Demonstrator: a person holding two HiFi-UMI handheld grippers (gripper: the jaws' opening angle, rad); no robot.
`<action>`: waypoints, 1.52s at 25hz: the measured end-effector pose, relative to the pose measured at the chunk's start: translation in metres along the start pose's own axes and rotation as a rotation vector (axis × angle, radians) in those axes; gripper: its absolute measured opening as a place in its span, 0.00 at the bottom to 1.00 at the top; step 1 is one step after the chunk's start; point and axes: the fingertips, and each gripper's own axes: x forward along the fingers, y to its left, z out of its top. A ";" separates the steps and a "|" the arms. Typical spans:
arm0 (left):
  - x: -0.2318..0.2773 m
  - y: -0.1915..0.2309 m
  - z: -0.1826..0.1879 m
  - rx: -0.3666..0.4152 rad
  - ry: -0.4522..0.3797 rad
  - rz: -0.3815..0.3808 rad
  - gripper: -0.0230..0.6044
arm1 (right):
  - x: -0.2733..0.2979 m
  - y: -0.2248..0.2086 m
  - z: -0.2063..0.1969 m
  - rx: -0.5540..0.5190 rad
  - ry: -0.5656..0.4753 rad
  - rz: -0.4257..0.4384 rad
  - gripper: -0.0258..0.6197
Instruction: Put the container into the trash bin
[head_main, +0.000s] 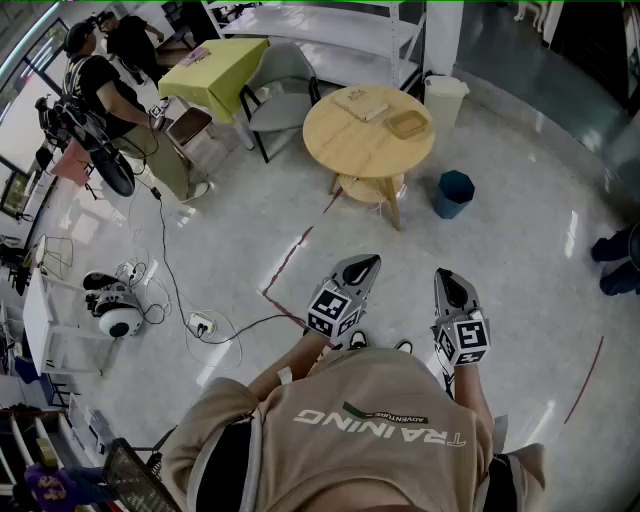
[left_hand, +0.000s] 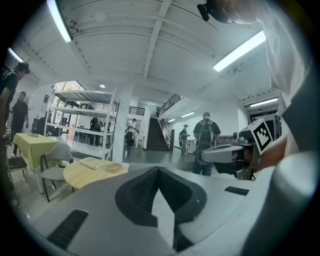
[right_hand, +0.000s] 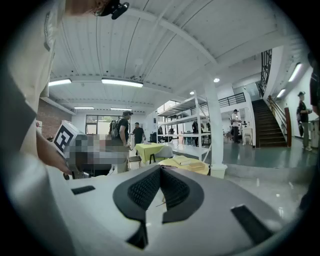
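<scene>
The container (head_main: 408, 123), a shallow tan tray, lies on the round wooden table (head_main: 350, 140) far ahead of me. It also shows small in the left gripper view (left_hand: 113, 167) and the right gripper view (right_hand: 196, 164). A dark blue trash bin (head_main: 455, 193) stands on the floor right of the table. My left gripper (head_main: 368, 262) (left_hand: 158, 170) and right gripper (head_main: 445, 277) (right_hand: 160, 169) are held side by side at waist height, pointing toward the table. Both are shut with nothing between the jaws, well short of the table.
A flat pale board (head_main: 360, 103) lies beside the container. A white lidded bin (head_main: 443, 100) stands by a pillar behind the table. Grey chairs (head_main: 283, 95), a yellow-clothed table (head_main: 215, 72), floor cables (head_main: 200, 322) and people (head_main: 105, 90) are at the left.
</scene>
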 end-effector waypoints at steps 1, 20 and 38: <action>0.002 0.004 -0.001 0.001 0.000 -0.001 0.04 | 0.004 -0.002 0.000 0.002 0.004 -0.008 0.04; 0.026 0.079 -0.041 -0.042 0.069 -0.125 0.04 | 0.073 -0.010 -0.038 0.111 0.052 -0.175 0.05; 0.168 0.115 -0.023 -0.057 0.114 -0.106 0.04 | 0.172 -0.128 -0.046 0.141 0.094 -0.082 0.05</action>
